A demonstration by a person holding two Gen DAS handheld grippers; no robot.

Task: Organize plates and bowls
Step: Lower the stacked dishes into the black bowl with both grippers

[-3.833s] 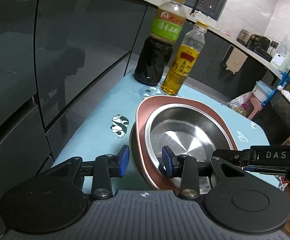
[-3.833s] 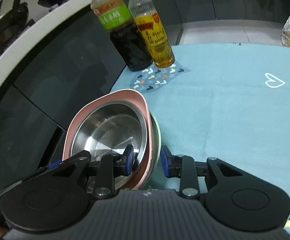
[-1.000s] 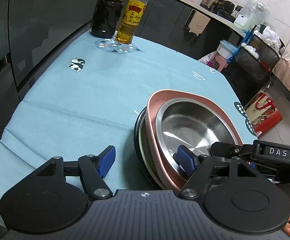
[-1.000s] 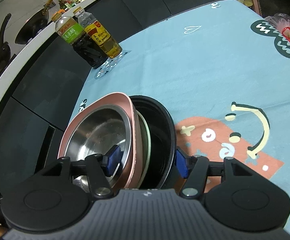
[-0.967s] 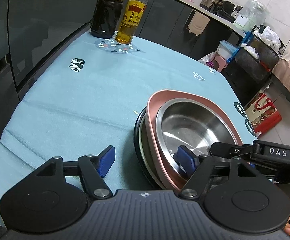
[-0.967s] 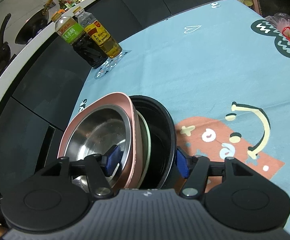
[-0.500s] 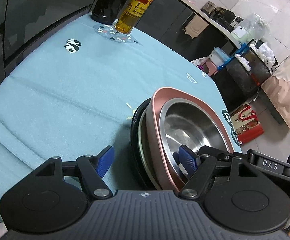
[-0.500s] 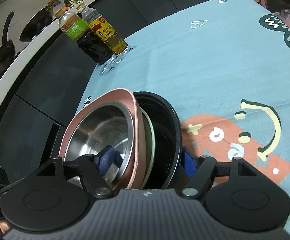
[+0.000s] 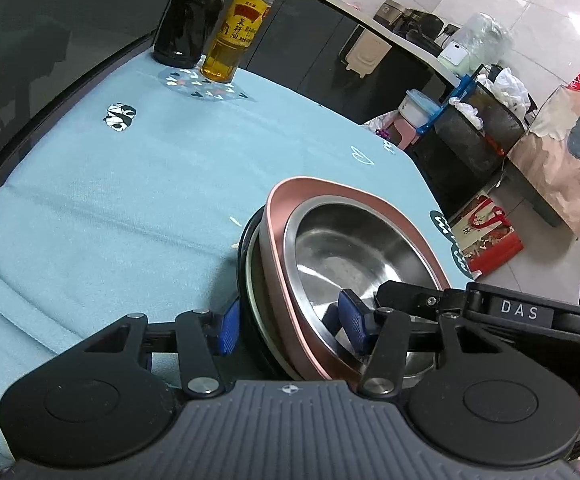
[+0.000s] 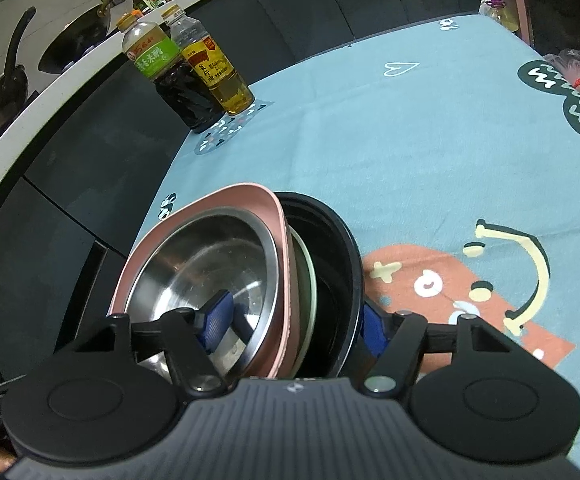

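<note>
**A:** What are the left gripper's (image 9: 288,330) fingers doing?

**B:** They straddle the near side of the whole nested stack. One blue finger (image 9: 228,326) sits outside the black round bowl (image 9: 244,264), the other inside the shiny stainless-steel bowl (image 9: 350,248). The gap is narrowing, and the outer pad looks right against the black wall, but whether they press yet cannot be told.

**A:** And the right gripper (image 10: 294,330)?

**B:** Same idea from the opposite side: one finger (image 10: 218,320) in the steel bowl, the other hidden just outside the black bowl's rim. They are spread wide across all the layers and look to be bearing on them, which would explain how the stack stays put.

**A:** Why take every layer at once?

**B:** Likely so the pile moves as one. The steel bowl sits in a pink rounded-square plate (image 9: 278,216), that in a pale green plate (image 10: 310,276), all inside the black bowl, and the inner pieces stand steeply tilted. Pinching through all of them would keep them from sliding.

**A:** Where is the stack?

**B:** Close to the near edge of the light-blue-clothed tabletop (image 9: 130,184), towards the corner with the orange cartoon face (image 10: 450,280). The dark vinegar bottle (image 9: 194,12) and the yellow oil bottle (image 9: 238,28) stand well apart at the far edge.
</note>
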